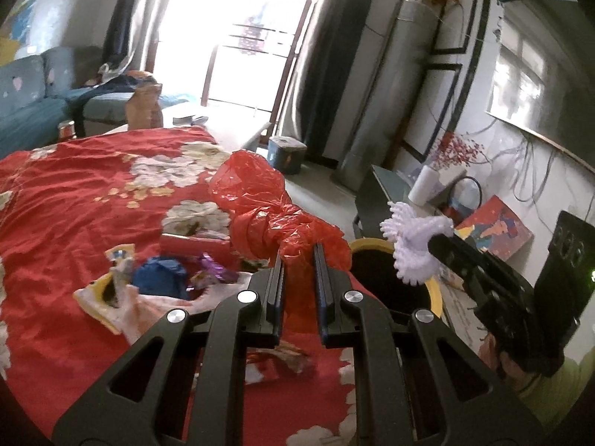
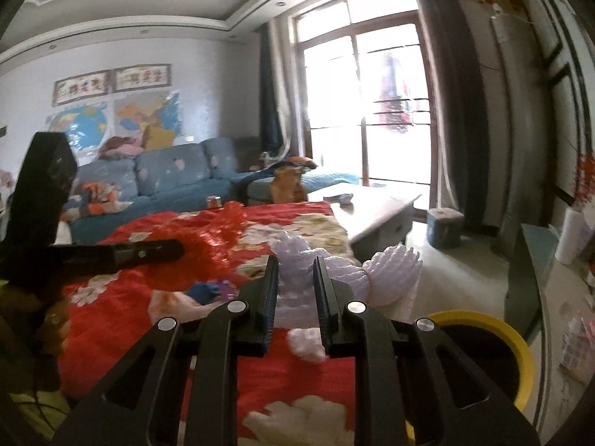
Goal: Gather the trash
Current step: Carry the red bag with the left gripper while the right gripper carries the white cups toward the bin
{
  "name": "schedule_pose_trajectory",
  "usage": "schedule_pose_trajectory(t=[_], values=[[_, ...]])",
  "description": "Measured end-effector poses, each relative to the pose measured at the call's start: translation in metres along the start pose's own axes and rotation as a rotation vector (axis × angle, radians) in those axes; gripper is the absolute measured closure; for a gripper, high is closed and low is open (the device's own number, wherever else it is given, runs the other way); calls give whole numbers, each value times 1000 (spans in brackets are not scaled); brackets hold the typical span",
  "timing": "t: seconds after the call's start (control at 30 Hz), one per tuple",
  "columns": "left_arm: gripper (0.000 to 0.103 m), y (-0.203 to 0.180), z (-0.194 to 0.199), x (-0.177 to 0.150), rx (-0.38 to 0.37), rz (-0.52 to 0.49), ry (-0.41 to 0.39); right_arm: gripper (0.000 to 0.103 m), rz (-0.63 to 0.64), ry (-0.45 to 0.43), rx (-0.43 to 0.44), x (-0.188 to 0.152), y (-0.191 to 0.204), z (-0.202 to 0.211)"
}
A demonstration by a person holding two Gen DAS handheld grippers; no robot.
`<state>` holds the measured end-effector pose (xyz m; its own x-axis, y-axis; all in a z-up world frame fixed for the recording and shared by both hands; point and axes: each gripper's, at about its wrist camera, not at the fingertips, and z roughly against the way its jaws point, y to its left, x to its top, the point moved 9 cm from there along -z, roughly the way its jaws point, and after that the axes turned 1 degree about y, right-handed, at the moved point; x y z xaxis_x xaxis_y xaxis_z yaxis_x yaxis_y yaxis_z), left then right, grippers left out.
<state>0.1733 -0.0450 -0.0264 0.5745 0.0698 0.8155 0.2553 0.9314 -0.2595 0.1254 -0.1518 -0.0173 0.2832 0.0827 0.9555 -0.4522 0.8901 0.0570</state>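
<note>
My left gripper is shut on a crumpled red plastic bag and holds it above the red flowered cloth, beside the yellow-rimmed bin. My right gripper is shut on a white foam net and holds it above the cloth's edge, left of the bin. In the left wrist view the right gripper holds the foam net over the bin. More trash lies on the cloth: a blue wad, a purple wrapper and a yellow-white wrapper.
A wooden coffee table stands beyond the cloth. A blue sofa lines the far wall. A small blue stool sits near the balcony door. A low cabinet with a vase and a paper roll is at the right.
</note>
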Motion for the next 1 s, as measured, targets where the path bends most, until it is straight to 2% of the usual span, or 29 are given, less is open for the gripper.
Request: schedule_pose_trajectory(t=[0.73,1.0], values=[[94,-79,-50,-21,-106,-133,96,85,-249,75,-118,-26,-102,6],[94,-112,-78,-35,-162,-184,153,85,-364,113,-124,-40,-132,7]])
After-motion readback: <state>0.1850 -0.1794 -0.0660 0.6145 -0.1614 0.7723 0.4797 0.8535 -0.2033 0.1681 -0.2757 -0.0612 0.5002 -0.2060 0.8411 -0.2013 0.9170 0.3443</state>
